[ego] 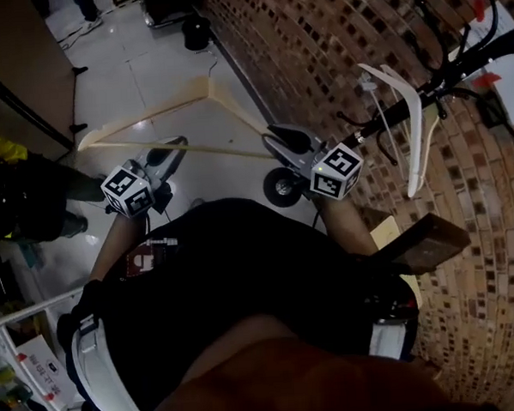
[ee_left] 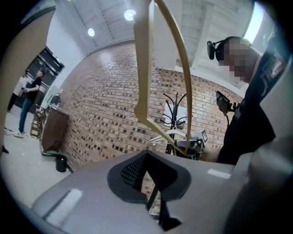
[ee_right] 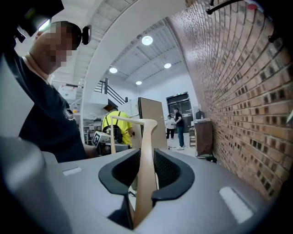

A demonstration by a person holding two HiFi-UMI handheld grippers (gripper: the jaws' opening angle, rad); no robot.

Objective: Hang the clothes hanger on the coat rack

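The right claw (ego: 288,140) is clamped on one end of the wooden hanger (ee_right: 146,151); the left claw (ee_left: 151,183) stands slightly apart, gripping nothing. In the head view the hanger lies mid-frame, well apart from the coat rack (ego: 456,71) at upper right. Best to keep that grip firm and aim for a peg clear of the white hangers (ego: 414,123)
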